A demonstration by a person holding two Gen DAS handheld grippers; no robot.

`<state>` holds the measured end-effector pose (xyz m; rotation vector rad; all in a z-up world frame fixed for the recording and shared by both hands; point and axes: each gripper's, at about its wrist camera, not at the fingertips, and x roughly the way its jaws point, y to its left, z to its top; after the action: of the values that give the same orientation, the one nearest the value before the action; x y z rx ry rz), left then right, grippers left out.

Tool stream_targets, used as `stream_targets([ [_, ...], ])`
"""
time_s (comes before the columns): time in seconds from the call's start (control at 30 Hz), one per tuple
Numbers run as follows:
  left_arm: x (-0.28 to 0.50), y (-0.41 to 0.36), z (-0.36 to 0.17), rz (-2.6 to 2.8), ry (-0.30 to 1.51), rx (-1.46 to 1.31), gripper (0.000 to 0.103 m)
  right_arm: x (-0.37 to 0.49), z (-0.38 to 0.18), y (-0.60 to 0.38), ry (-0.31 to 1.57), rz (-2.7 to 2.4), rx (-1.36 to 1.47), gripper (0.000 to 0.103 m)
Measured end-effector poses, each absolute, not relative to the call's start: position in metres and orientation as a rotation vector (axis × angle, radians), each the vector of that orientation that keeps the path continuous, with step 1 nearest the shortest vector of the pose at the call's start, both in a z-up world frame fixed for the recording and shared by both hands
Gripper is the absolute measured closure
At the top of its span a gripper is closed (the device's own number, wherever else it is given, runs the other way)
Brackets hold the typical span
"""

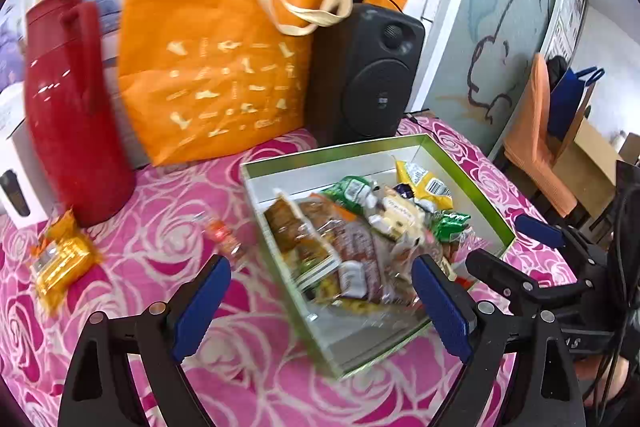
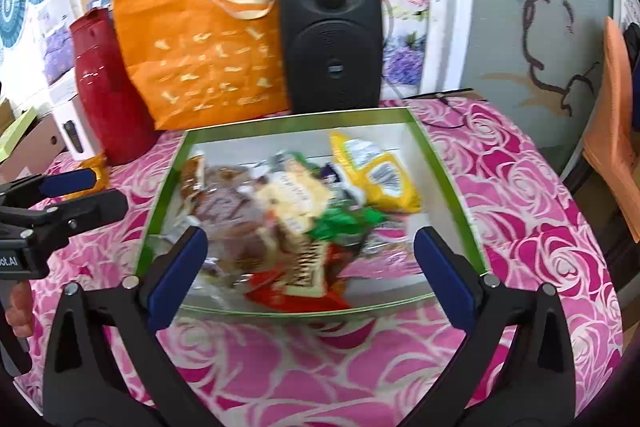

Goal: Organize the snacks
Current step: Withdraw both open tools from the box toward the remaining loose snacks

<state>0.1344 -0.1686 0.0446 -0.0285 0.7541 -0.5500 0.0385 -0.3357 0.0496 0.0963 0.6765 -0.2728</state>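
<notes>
Green-rimmed cardboard box of mixed snack packets sits on the pink rose-patterned tablecloth. Left gripper and right gripper gape wide, empty; a gold-wrapped snack lies at nine o'clock.

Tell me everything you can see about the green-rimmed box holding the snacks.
The shallow, open green-rimmed cardboard box has a white inside and no lid. It sits flat on the pink rose-patterned tablecloth, in front of the black speaker and orange tote bag. Assorted snack packets are piled loosely inside. Neither gripper touches it.
</notes>
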Motion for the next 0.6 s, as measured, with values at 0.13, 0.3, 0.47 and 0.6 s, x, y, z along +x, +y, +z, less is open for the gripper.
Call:
stream_targets([
  [0.13,0.136,-0.124,0.035,-0.485,0.744,-0.075,0.009,0.048,0.048,-0.310,0.697,-0.203,0.077,0.000],
  [0.3,0.150,-0.076,0.014,-0.416,0.799,-0.152,0.009,0.066,0.043,-0.270,0.716,-0.116,0.021,0.000],
  [0.47,0.172,-0.069,-0.002,-0.395,0.846,-0.156,0.010,0.082,0.038,-0.242,0.732,-0.063,-0.017,0.000],
  [0.6,0.197,-0.080,-0.011,-0.402,0.881,-0.193,0.011,0.089,0.033,-0.236,0.751,-0.057,-0.045,0.000],
])
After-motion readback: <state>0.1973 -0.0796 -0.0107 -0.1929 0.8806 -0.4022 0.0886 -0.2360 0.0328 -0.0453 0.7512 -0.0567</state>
